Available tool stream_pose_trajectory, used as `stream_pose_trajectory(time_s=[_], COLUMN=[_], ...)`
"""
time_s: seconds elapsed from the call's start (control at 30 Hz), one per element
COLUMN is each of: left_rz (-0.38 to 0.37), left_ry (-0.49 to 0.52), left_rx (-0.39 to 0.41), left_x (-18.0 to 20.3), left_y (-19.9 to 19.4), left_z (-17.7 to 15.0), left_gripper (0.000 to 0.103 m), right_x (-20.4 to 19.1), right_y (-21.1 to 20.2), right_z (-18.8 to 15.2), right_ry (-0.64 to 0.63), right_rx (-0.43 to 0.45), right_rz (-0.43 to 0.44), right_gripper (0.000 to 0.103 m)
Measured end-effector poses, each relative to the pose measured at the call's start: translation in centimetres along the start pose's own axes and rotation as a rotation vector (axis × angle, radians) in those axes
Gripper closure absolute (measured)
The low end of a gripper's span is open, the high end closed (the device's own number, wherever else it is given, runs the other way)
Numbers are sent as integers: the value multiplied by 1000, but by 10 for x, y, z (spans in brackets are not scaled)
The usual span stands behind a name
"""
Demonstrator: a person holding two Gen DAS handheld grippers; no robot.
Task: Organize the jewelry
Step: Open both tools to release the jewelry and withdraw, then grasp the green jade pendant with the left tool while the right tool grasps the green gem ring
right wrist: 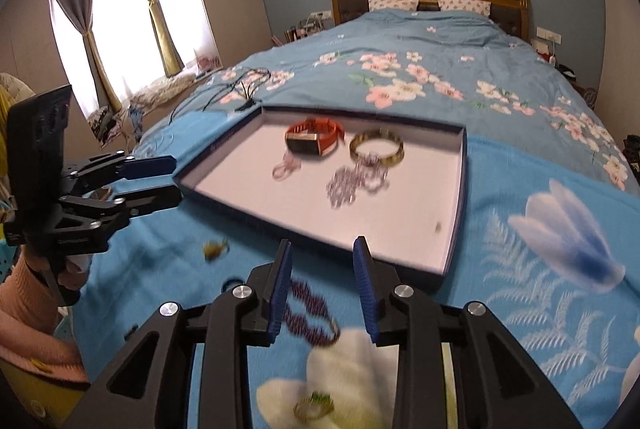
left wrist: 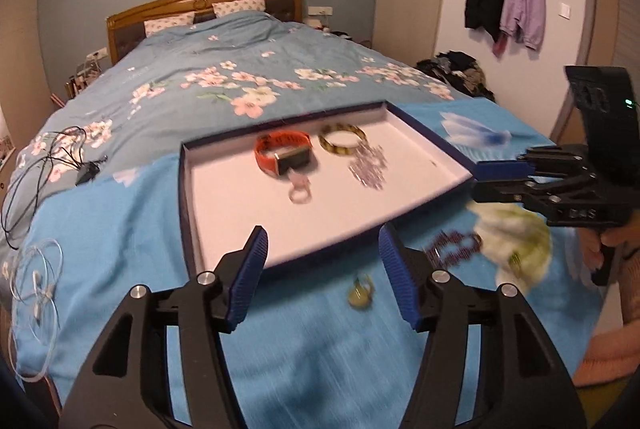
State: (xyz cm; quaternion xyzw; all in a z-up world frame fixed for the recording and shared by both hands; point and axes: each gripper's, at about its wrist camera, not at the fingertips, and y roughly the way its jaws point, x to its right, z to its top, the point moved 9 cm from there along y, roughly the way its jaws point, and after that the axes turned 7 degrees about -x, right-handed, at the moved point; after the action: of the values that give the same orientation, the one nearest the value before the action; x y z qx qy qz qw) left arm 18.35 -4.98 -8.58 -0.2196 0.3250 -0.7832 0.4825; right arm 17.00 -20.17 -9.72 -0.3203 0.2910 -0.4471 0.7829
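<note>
1. Blue flowered bedding [right wrist: 460, 77] is covering the bed, with a shallow tray [right wrist: 462, 189] lying on its near end.
2. Inside the tray, an orange watch [right wrist: 316, 137], a bangle [right wrist: 376, 147] and a silver chain [right wrist: 352, 185] are sitting.
3. Left gripper [left wrist: 320, 261] is hovering, jaws apart, gripping nothing.
4. Right gripper [right wrist: 322, 285] is hovering over a beaded bracelet [right wrist: 312, 313] on the bedding, jaws apart.

Smeared by motion beside the tray [right wrist: 460, 197]: beaded bracelet [right wrist: 310, 313], small yellow-green piece [left wrist: 360, 295]. Silvery tangle [right wrist: 352, 181] inside the tray too blurred to identify. Gold ring [right wrist: 314, 407] near bottom edge, soft.
</note>
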Motion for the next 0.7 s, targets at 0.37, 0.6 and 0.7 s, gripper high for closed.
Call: stream_pose_trajectory(time_s=[0.37, 0.6, 0.7], left_rz=[-77, -154, -191], left_ry=[36, 65, 62], left_rx=[-60, -103, -116], left_x=[30, 53, 60], left_y=[-8, -14, -18], left_z=[-52, -77, -88], left_gripper=[44, 43, 42], right_x=[-6, -1, -1], right_y=[12, -5, -15], right_z=[-31, -49, -66], right_ry=[18, 50, 61], right_rx=[-53, -46, -55], right_rz=[5, -8, -12], right_gripper=[71, 67, 64])
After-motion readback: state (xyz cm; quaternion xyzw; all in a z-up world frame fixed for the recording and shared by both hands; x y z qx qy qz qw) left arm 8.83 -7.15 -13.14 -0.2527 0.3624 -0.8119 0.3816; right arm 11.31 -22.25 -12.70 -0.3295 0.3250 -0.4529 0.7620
